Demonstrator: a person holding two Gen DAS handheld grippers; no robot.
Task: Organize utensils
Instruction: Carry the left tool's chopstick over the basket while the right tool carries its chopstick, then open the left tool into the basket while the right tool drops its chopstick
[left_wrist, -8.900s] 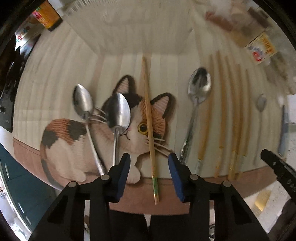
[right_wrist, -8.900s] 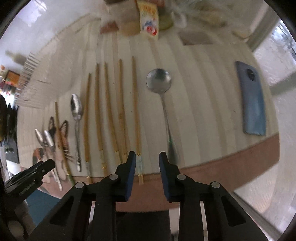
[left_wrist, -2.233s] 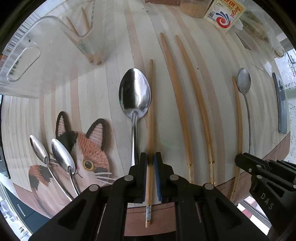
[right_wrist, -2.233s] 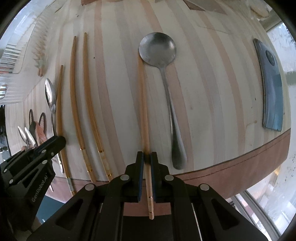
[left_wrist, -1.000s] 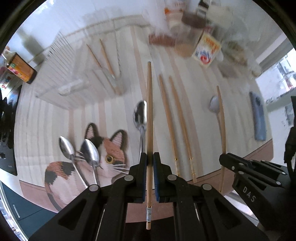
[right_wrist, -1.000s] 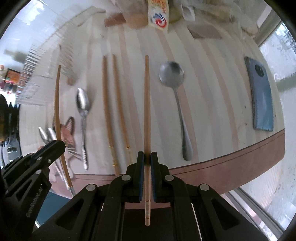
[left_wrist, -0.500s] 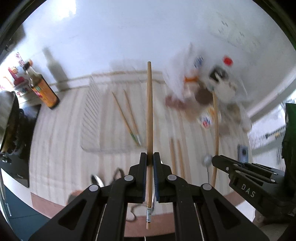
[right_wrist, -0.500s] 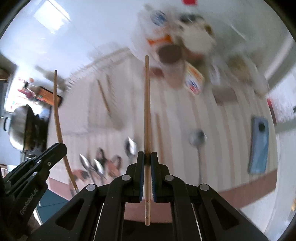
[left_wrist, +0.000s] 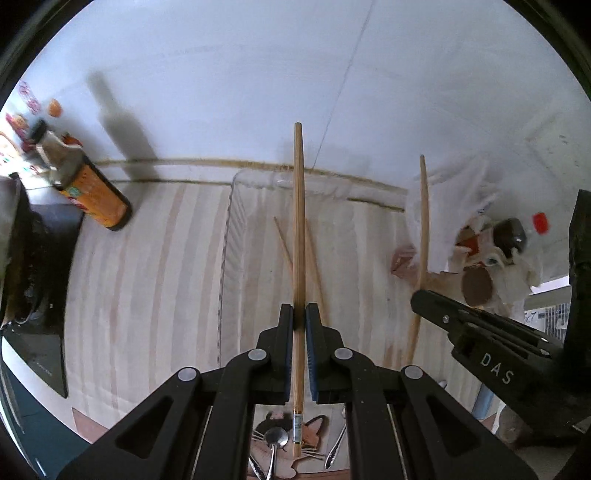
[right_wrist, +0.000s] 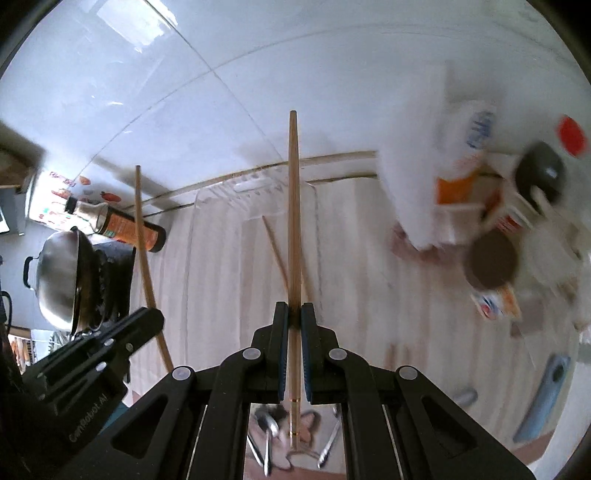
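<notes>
You have each chopstick pinched near its butt end — left gripper (left_wrist: 299, 325) clamped on one chopstick (left_wrist: 298, 221), right gripper (right_wrist: 294, 325) on another (right_wrist: 293, 221) — tips aimed toward the clear tray (left_wrist: 236, 206) at centre frame, where two already lie.

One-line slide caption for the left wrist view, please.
Left gripper shut on a wooden chopstick above the clear tray holding two chopsticks; right gripper alongside carries another.
</notes>
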